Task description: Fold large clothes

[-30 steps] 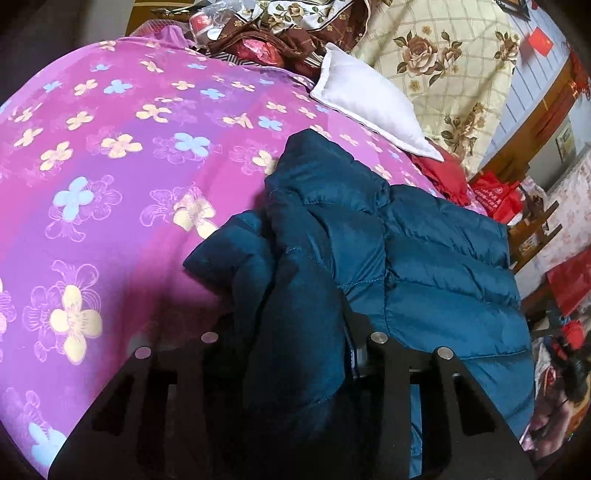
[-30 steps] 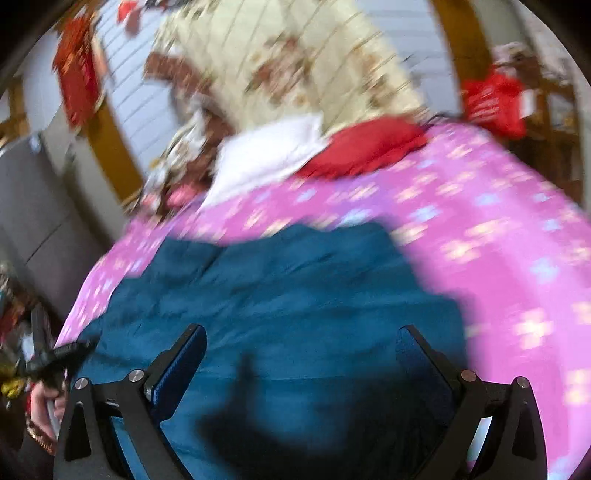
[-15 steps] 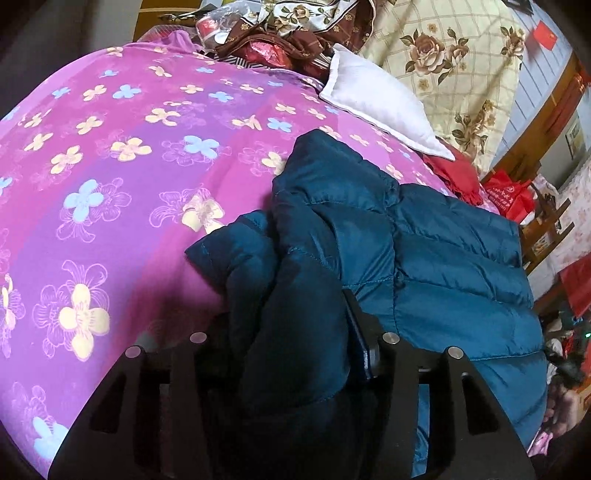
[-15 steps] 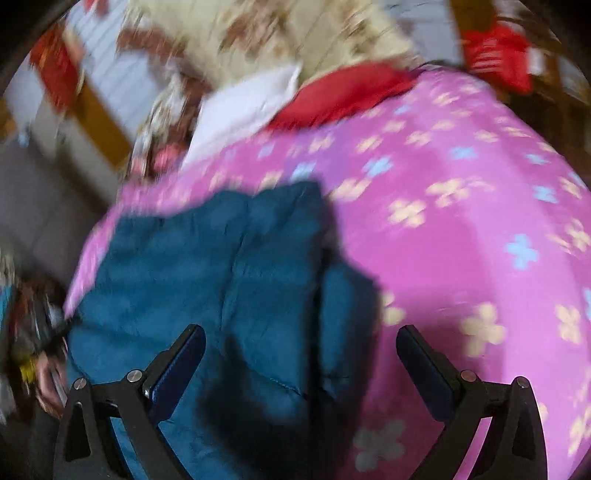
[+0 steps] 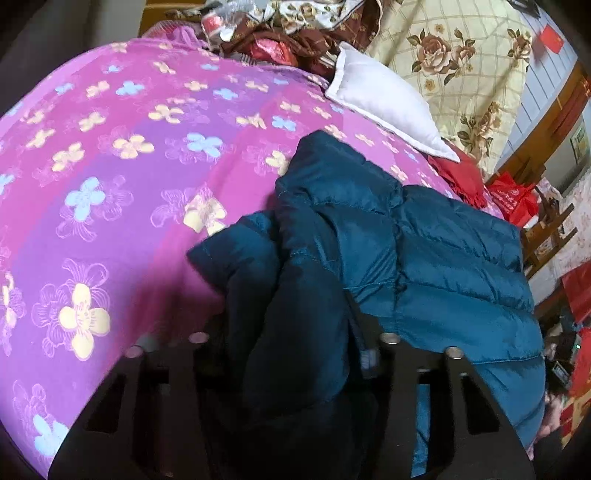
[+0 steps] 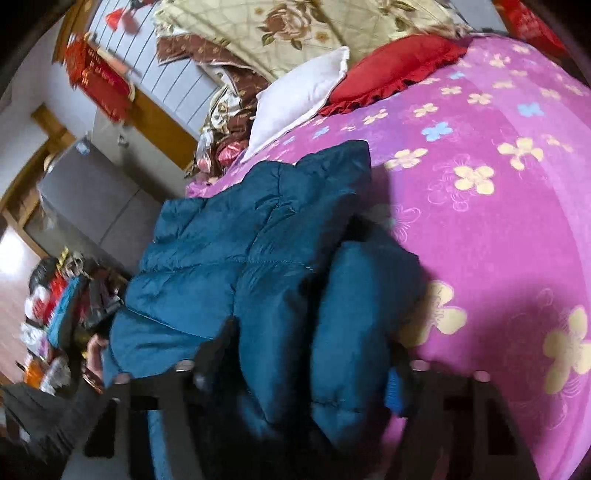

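A dark teal puffer jacket [image 5: 436, 258] lies on a pink flowered bedspread [image 5: 110, 166]. My left gripper [image 5: 291, 354] is shut on a bunched fold of the jacket's left edge; its fingertips are hidden in the fabric. In the right wrist view the same jacket [image 6: 229, 236] lies to the left on the bedspread [image 6: 498, 221]. My right gripper [image 6: 310, 365] is shut on a thick fold of the jacket at its right edge, with padding bulging between the jaws.
A white pillow [image 5: 384, 107], a red cushion [image 6: 395, 70] and a cream floral quilt [image 5: 461, 62] lie at the head of the bed. A heap of brown patterned fabric [image 5: 295, 33] lies beside them. A grey cabinet [image 6: 92, 199] and floor clutter [image 6: 55, 314] stand off the bed's left side.
My right gripper was open above the jacket; it has come down to the jacket's edge and shut on a fold. My left gripper keeps its hold and has barely moved.
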{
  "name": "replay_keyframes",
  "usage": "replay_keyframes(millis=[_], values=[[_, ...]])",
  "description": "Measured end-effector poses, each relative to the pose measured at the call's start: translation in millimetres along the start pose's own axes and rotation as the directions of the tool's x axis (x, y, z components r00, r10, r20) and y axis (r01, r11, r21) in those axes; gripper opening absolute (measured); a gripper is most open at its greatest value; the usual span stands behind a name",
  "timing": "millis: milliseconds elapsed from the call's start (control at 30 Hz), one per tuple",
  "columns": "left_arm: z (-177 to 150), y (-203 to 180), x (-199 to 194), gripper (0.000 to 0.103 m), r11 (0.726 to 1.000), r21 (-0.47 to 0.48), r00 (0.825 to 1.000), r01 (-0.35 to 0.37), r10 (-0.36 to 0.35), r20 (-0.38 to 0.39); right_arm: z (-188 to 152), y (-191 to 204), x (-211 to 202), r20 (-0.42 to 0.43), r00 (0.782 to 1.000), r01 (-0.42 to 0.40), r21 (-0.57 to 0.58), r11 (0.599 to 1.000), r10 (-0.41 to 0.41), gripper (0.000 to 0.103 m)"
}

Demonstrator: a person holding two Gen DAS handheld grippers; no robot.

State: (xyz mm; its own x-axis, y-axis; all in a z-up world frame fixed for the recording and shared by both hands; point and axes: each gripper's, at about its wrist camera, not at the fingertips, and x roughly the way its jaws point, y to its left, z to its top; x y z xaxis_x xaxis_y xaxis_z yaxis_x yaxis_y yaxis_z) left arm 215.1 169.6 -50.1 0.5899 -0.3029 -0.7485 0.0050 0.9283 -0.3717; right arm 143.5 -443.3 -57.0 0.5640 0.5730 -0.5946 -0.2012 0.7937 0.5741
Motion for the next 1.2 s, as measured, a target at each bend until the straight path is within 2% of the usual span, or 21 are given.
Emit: replay_keyframes(millis=[33,133,267,333,467,667,800,900,1067,1133,1167,1200], values=[[-1,-5,-2,0.034,1.000,0.015,1.000,-0.021,0.021,0.011,-2,9,1,0.002,1.000,0.017,-0.025,1.000,-0.017,0.041],[-5,-16,-10,0.023,0.996,0.038,0.996,-0.081,0.079,0.049,2,24,-3,0.029,0.995,0.097,-0.077,0.992,-0.095,0.030],[-6,-24,-27,0.016,0.992,0.007,0.989,-0.130,0.129,0.073,10,56,-10,0.065,0.967,0.253,-0.162,0.954,-0.245,0.024],[-7,-27,-42,0.014,0.990,-0.003,0.987,-0.142,0.142,0.080,13,72,-20,0.095,0.956,0.292,-0.179,0.939,-0.279,0.022],[-12,-35,-77,0.013,0.993,0.002,0.990,-0.122,0.121,0.075,18,100,-52,0.146,0.949,0.306,-0.205,0.930,-0.280,0.021],[-35,-63,-137,0.013,0.995,0.055,0.993,-0.085,0.080,0.086,9,129,-102,0.170,0.944,0.317,-0.232,0.920,-0.283,0.021],[-57,-72,-156,0.013,0.997,0.074,0.997,-0.035,0.030,0.070,-16,124,-134,0.167,0.947,0.307,-0.218,0.926,-0.275,0.021],[-72,-76,-149,0.013,0.996,0.087,0.998,-0.034,0.029,0.063,-36,110,-140,0.155,0.949,0.301,-0.192,0.934,-0.274,0.021],[-90,-71,-113,0.014,0.992,0.093,0.996,-0.091,0.089,0.026,-58,79,-117,0.114,0.950,0.306,-0.155,0.939,-0.291,0.021],[-95,-62,-99,0.020,0.992,0.076,0.995,-0.097,0.097,-0.001,-63,62,-108,0.077,0.957,0.288,-0.118,0.950,-0.281,0.024],[-96,-58,-95,0.029,0.993,0.066,0.995,-0.102,0.102,-0.007,-65,51,-103,0.052,0.960,0.279,-0.091,0.956,-0.275,0.028],[-97,-54,-93,0.033,0.993,0.051,0.995,-0.102,0.103,-0.014,-65,40,-101,0.022,0.963,0.270,-0.041,0.962,-0.269,0.036]])
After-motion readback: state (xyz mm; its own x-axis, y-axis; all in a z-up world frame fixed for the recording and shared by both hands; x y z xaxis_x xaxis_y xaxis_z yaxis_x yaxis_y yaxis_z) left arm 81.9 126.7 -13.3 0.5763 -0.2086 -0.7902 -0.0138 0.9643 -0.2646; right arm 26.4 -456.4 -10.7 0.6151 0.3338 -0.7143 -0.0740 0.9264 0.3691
